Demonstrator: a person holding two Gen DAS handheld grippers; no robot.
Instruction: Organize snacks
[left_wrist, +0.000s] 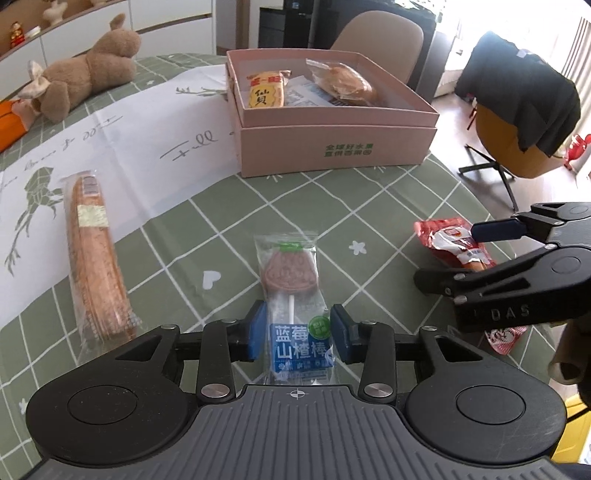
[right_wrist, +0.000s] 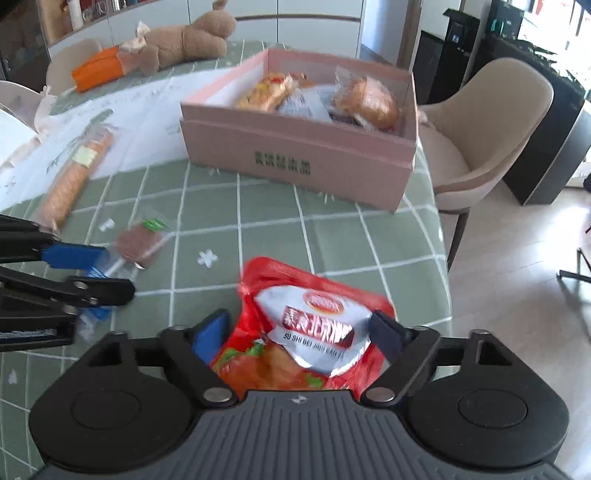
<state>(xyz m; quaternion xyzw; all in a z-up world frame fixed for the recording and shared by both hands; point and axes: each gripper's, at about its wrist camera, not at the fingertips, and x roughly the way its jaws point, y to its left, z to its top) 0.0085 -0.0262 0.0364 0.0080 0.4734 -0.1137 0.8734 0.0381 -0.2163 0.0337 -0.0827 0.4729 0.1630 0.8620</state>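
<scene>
The left gripper (left_wrist: 297, 332) sits low over the green checked tablecloth (left_wrist: 388, 206) with its blue-padded fingers (left_wrist: 256, 332) standing on either side of the lower, blue-labelled end of a clear-wrapped hawthorn lollipop (left_wrist: 291, 280); a thin gap shows at each side, so the jaws stand narrowly apart and whether they touch the wrapper cannot be told. The lollipop lies flat, its round head pointing away from the left gripper. To that gripper's left lies a long brown biscuit stick in clear wrap (left_wrist: 94, 258), partly on the white printed cloth (left_wrist: 147, 122). Straight ahead, well apart, stands the open pink cardboard box (left_wrist: 332, 147), already holding a rice cracker packet (left_wrist: 265, 91) and a wrapped bun (left_wrist: 343, 86). The right gripper (right_wrist: 295, 332) brackets a red and silver sausage snack packet (right_wrist: 314, 325), one finger at each edge with the foil crumpled between them; it looks clamped on the packet, which lies just right of the left gripper. Beyond the box's left lies a brown plush toy (left_wrist: 85, 70).
</scene>
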